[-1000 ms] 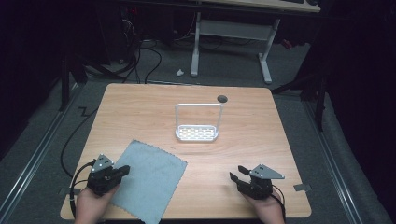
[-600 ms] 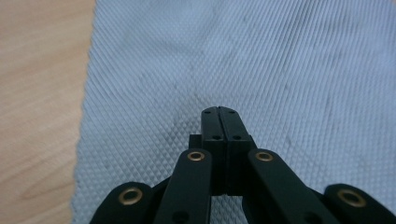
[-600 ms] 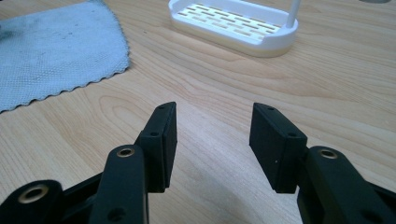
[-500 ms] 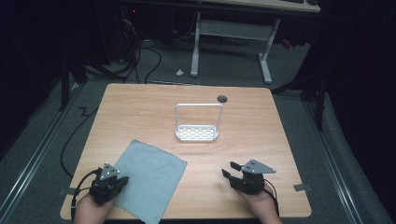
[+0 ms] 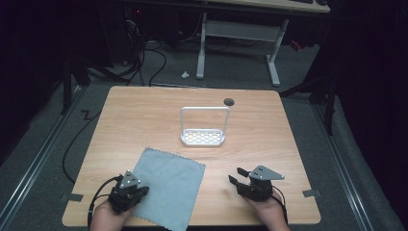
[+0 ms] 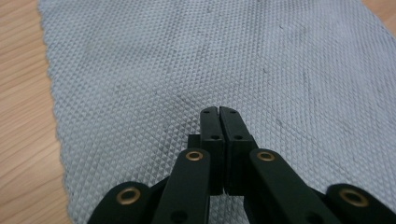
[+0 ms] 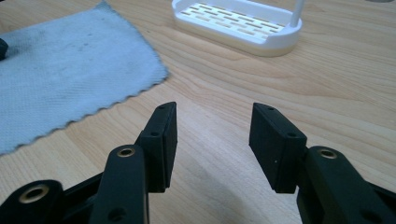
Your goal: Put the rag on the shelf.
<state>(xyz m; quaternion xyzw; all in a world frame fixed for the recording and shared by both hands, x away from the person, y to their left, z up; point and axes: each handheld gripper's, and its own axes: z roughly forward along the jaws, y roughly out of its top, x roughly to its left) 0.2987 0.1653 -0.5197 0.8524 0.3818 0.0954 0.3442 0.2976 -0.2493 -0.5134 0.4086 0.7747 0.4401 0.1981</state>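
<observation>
Cloth (image 5: 168, 185), grey, lies flat and unfolded on my bench (image 5: 269, 139); left gripper (image 6: 219, 113) jaws closed over it, right gripper (image 7: 212, 135) jaws wide, nothing grasped yet.

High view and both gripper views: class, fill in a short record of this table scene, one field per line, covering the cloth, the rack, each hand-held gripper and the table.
cloth: grey cloth lying flat at the near left of the table
rack: white slotted rack with an upright handle, near the table's middle, apart from the cloth
left hand-held gripper: jaws shut, tips over the cloth; whether cloth is pinched cannot be told
right hand-held gripper: jaws open, nothing between them, over bare wood
table: wooden table, with a dark round hole near the far edge
</observation>
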